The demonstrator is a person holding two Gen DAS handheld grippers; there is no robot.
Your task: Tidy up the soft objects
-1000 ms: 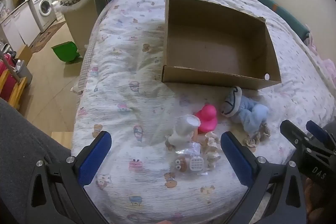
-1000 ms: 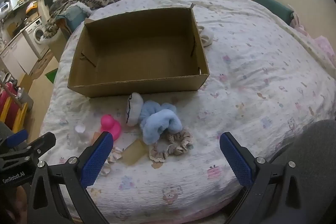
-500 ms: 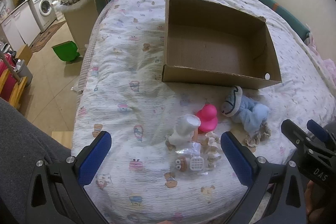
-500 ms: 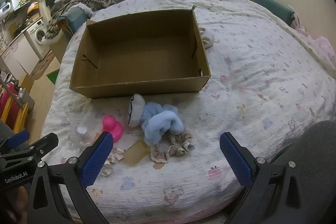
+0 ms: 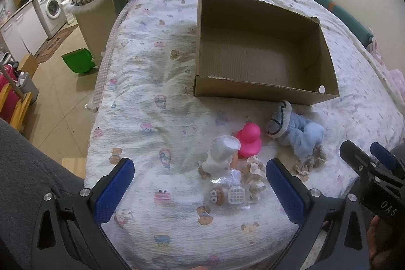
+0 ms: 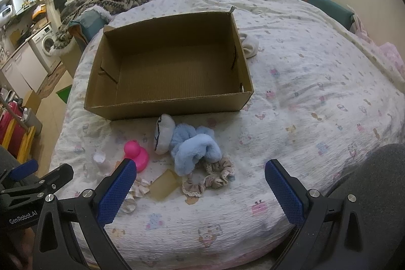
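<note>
Soft toys: scrunchie (image 6: 208, 180), blue plush (image 6: 195, 148), pink duck (image 6: 136, 154) piled on bed (image 6: 316, 92) near edge. Both hand-held grippers, left (image 5: 200, 190) and right (image 6: 200, 190), released, hovering short of pile. Empty cardboard box (image 6: 169, 106) beyond.

Matt corrugated cardboard box (image 6: 141, 108), fluffy blue scrunchie (image 6: 195, 151), glossy duck (image 6: 136, 153).

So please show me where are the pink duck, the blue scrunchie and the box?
pink duck (image 5: 249, 139), left wrist view, on its body.
blue scrunchie (image 6: 195, 147), right wrist view, on the fluffy middle fold.
box (image 6: 172, 106), right wrist view, on its near outer wall.
</note>
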